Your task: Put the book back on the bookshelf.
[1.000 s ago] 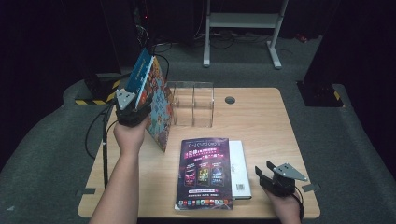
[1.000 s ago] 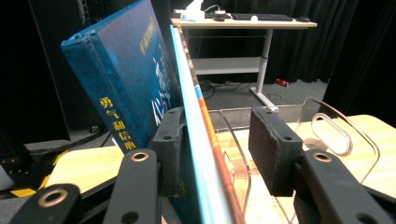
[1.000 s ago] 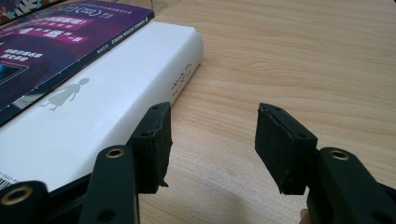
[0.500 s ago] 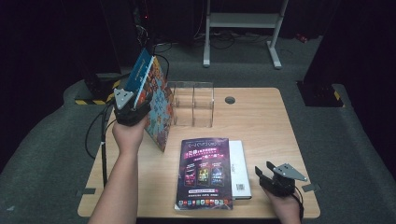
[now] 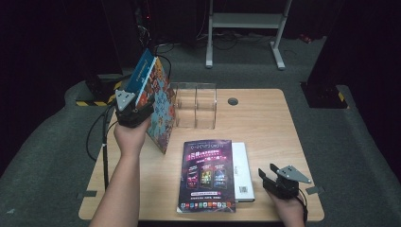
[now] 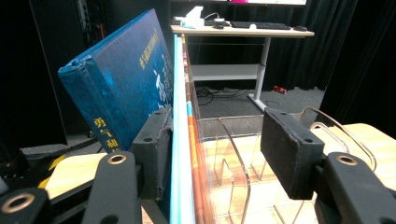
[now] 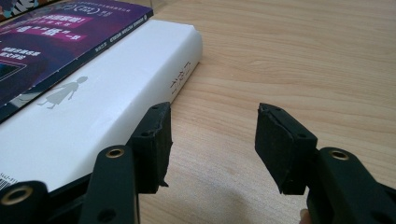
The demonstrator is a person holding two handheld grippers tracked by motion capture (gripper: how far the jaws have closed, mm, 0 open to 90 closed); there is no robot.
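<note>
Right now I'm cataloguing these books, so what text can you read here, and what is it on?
"勇气": yellow, on the spine of the blue book; the characters below are cut off.
Blue book's cover title: yellow, too blurred to read.
Purple magazine: cover print too small and blurred.
White book: grey spine characters unreadable; barcode digits too small.

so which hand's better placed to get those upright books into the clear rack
Left. The left gripper is already raised at the tilted books, beside the clear rack. The right gripper sits open, low by the white book.
</note>
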